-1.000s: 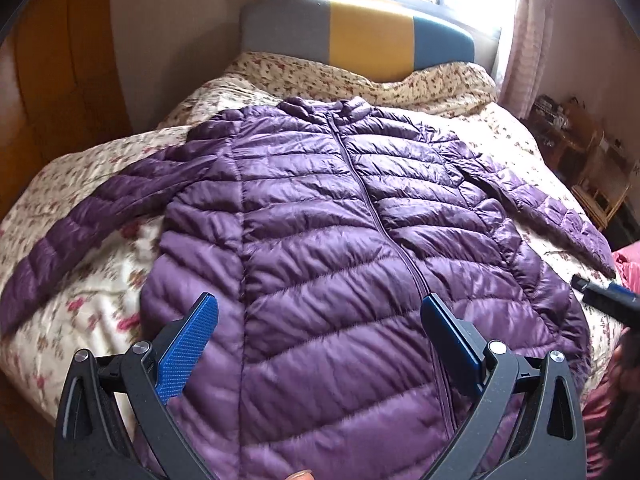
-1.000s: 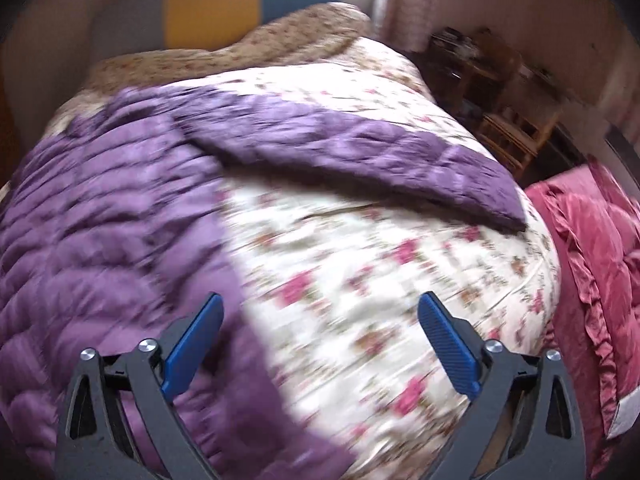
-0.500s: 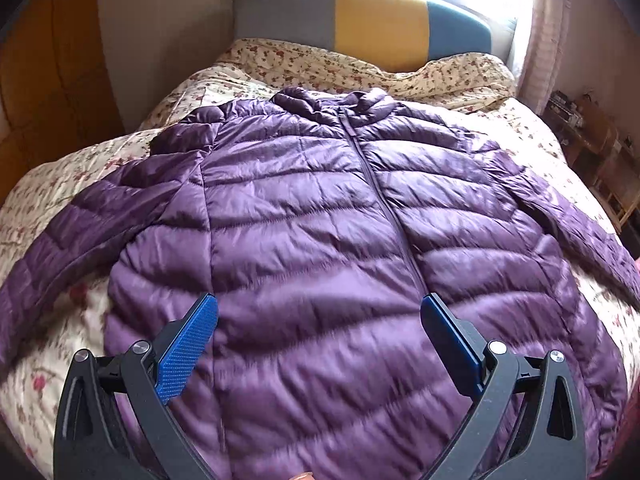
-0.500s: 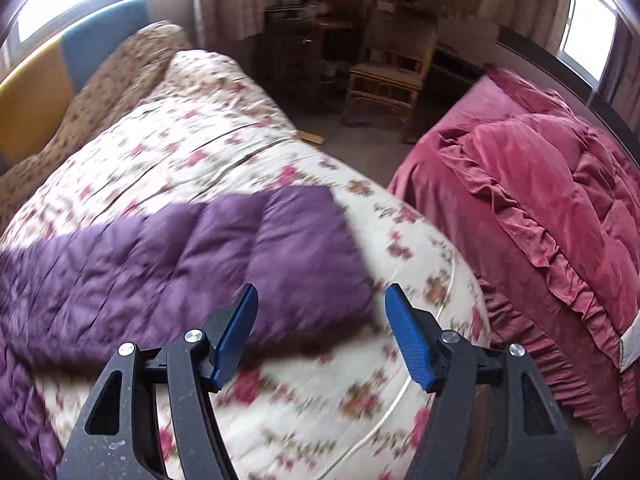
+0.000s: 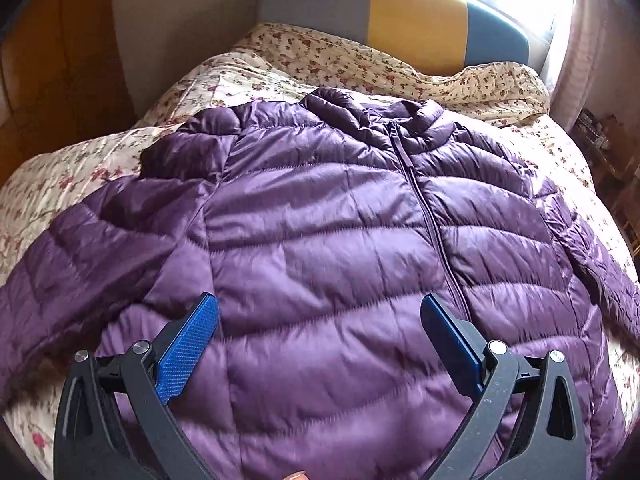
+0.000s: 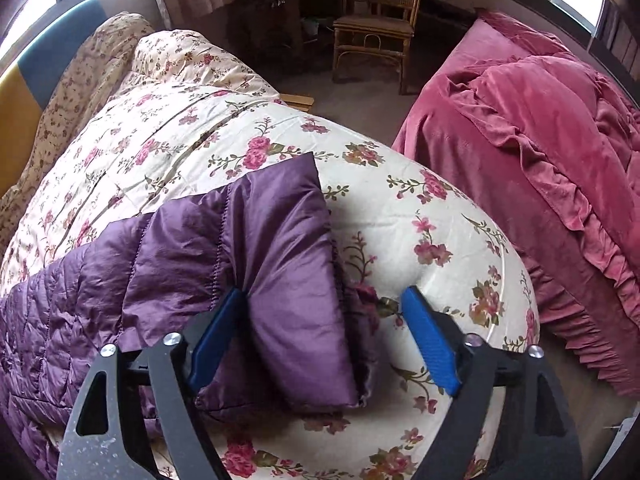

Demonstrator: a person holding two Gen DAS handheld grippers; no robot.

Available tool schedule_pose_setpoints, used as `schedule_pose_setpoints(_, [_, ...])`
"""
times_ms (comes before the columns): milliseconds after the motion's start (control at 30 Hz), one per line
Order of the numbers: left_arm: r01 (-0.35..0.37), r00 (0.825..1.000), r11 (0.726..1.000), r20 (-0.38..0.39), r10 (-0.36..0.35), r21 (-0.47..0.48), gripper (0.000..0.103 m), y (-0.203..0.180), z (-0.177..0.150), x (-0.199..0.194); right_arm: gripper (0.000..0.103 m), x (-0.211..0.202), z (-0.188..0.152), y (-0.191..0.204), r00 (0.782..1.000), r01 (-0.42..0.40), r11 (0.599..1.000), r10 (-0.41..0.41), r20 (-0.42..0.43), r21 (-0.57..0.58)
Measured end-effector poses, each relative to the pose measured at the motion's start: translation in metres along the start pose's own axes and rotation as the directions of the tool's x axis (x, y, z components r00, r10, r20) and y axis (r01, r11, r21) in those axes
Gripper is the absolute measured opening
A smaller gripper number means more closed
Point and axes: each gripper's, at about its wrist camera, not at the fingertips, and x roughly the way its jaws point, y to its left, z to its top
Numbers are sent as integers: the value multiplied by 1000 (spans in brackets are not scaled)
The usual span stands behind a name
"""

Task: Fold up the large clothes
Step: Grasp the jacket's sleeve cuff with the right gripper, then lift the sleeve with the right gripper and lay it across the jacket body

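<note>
The quilted purple puffer jacket [image 5: 320, 248] is seen spread front-up on the floral-quilted bed [image 5: 52, 184], collar toward the headboard. The right gripper [image 6: 322, 300] is set astride the sleeve cuff [image 6: 292, 280], fingers apart, one blue pad pressed against the fabric, nothing clamped yet. The sleeve's long axis is run leftward from the cuff, back to the jacket body. The left gripper [image 5: 318, 308] is held wide apart above the jacket's lower front, nothing gripped.
</note>
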Motion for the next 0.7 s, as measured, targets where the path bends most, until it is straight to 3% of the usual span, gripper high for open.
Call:
schedule_pose_setpoints(133, [-15,1000,1000,-9,15,8,100,0,2,10,22,-5,-1,10,999,-37,999,37,3,-16])
schedule_pose_setpoints(167, [-18,1000,1000,-12,18,8,100,1,1,12,17,-8,-1,13,999,-50,999,50,3,-16])
schedule_pose_setpoints(267, [-10,999,1000,-35,10,-2,100,5,-4,21,12,-12,0,28,998,-60,998,60,15,-25])
schedule_pose_setpoints(400, [-9,999,1000,-38,9,-6,100,5,-7,25,11,-39,-3,66,994,-22,988,38,104,-150])
schedule_pose_setpoints(567, [3,999,1000,-36,-3,-17,100,6,-8,26,10,-77,-14,133,971,37,939,46,233,-341])
schedule_pose_setpoints(700, [33,999,999,-30,-34,-41,100,11,-8,24,10,-95,-31,184,959,24,900,102,263,-435])
